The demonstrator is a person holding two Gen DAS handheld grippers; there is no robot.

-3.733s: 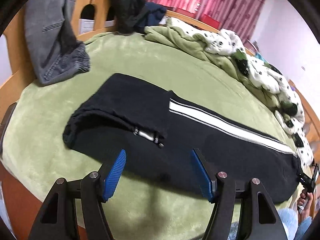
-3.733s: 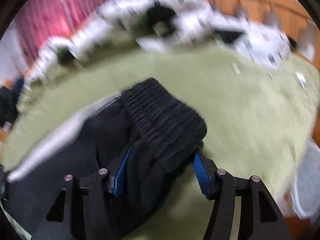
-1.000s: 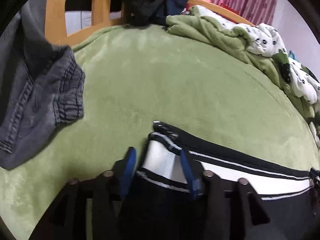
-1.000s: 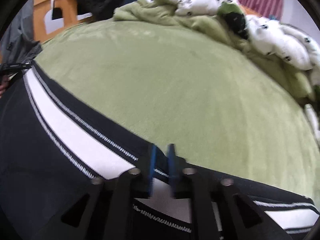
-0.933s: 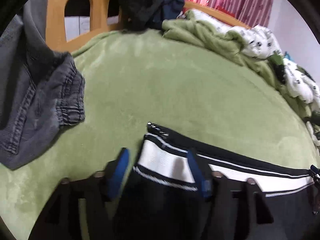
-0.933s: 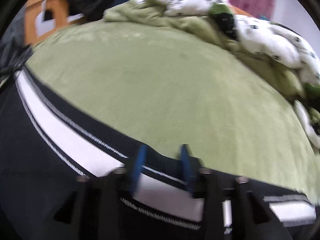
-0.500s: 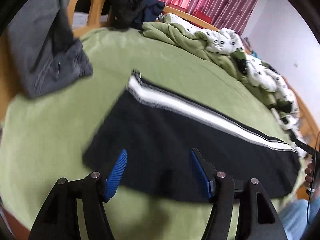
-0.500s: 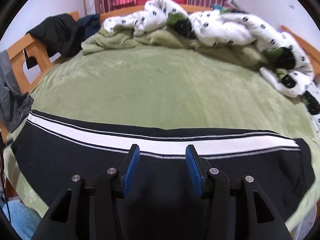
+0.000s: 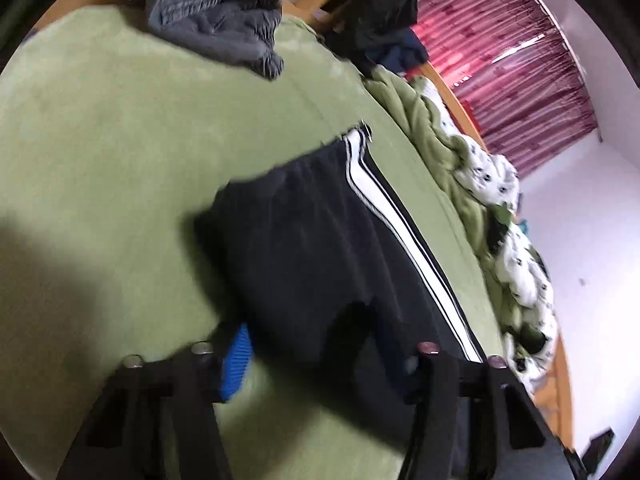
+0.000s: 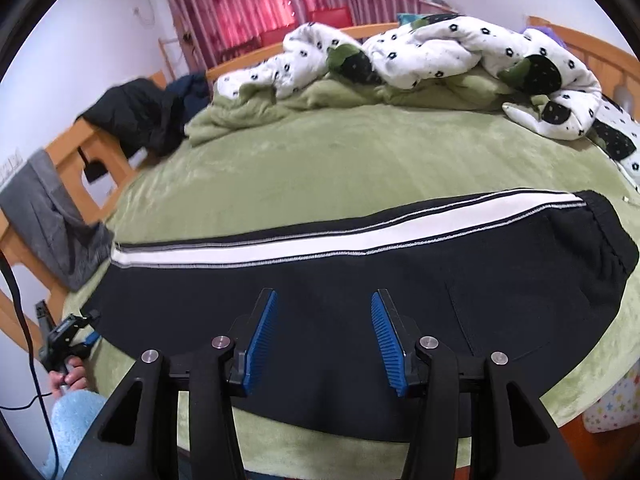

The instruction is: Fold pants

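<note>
Black pants [image 10: 360,292] with a white side stripe lie flat along the green bed [image 10: 352,160] — right gripper [image 10: 324,336] and left gripper [image 9: 316,356] hover above, jaws spread, holding nothing.

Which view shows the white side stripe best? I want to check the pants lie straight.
The right wrist view: the white stripe runs sharp and unbroken across the black pants. The left wrist view shows it foreshortened, blurred and cut off near the gripper.
</note>
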